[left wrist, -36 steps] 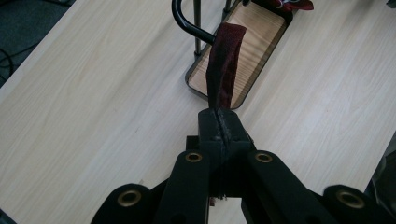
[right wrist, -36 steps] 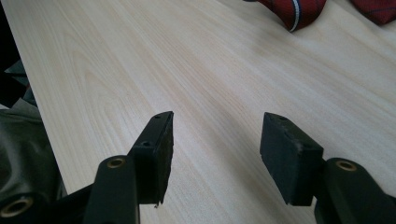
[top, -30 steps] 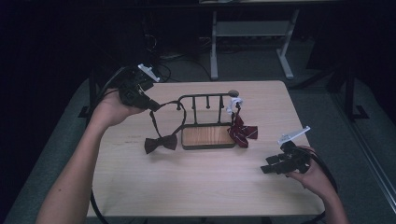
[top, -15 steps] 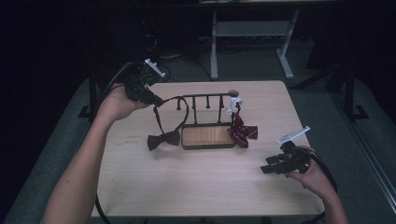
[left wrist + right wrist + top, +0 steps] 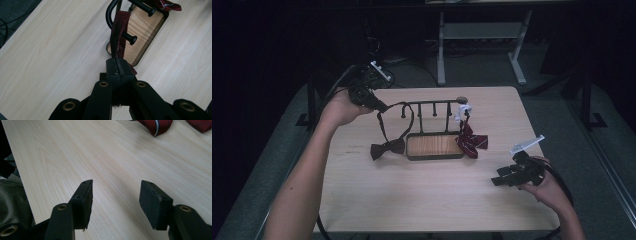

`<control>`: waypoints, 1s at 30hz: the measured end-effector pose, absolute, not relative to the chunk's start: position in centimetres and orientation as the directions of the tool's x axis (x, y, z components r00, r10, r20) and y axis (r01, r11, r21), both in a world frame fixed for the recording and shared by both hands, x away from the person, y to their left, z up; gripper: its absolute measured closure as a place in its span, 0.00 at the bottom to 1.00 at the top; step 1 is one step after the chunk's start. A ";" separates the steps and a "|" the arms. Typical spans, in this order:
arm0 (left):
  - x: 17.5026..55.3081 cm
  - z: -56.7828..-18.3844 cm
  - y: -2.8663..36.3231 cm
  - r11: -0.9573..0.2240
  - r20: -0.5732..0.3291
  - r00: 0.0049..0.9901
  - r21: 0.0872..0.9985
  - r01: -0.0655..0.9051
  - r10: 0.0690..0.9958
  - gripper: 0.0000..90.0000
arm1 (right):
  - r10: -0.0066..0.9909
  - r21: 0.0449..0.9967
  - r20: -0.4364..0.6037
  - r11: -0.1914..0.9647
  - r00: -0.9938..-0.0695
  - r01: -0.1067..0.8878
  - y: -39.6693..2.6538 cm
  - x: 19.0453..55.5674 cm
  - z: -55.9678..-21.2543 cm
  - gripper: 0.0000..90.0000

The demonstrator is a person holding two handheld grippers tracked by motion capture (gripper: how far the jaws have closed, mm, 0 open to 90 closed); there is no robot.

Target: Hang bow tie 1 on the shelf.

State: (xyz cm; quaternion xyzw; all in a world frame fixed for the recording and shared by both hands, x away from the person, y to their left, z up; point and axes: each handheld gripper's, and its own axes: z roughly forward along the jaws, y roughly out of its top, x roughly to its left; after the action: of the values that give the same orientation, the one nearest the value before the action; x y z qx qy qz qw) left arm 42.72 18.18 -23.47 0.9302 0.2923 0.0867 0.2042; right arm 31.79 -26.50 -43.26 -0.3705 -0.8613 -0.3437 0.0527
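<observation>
The left gripper (image 5: 379, 106) is clamped on the strap (image 5: 119, 32) of a dark bow tie (image 5: 387, 148), its jaws pressed together on the band just beside the rack (image 5: 432, 105). The strap runs from the jaws down in a loop past the rack's left end; whether it rests on a peg (image 5: 130, 38) is hard to tell. The bow itself lies on the table (image 5: 412, 195) just left of the rack's wooden base (image 5: 435, 145). A red striped tie (image 5: 470, 141) hangs at the rack's right end. The right gripper (image 5: 507, 176) hovers low over the table's right side, well apart from the rack, jaws wide with nothing between them.
</observation>
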 end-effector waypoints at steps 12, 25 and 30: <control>43.9 -24.6 17.6 -0.749 0.047 0.801 0.389 0.536 0.597 1.00 | 0.606 0.553 0.344 0.486 -0.717 0.677 -26.7 31.7 -43.2 0.49; 44.4 -25.4 17.2 -0.755 0.071 0.790 0.356 0.551 0.609 0.99 | 0.607 0.562 0.346 0.476 -0.715 0.676 -26.9 31.6 -43.0 0.49; 44.3 -25.6 17.1 -0.761 0.067 0.792 0.336 0.555 0.607 0.96 | 0.605 0.566 0.342 0.478 -0.719 0.671 -26.9 31.6 -42.9 0.49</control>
State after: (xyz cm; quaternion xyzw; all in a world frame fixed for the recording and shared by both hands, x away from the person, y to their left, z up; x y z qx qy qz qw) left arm 44.32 17.07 -25.65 0.9344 0.3107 0.0861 0.1512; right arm 31.61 -26.88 -42.93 -0.3717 -0.8585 -0.3502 0.0476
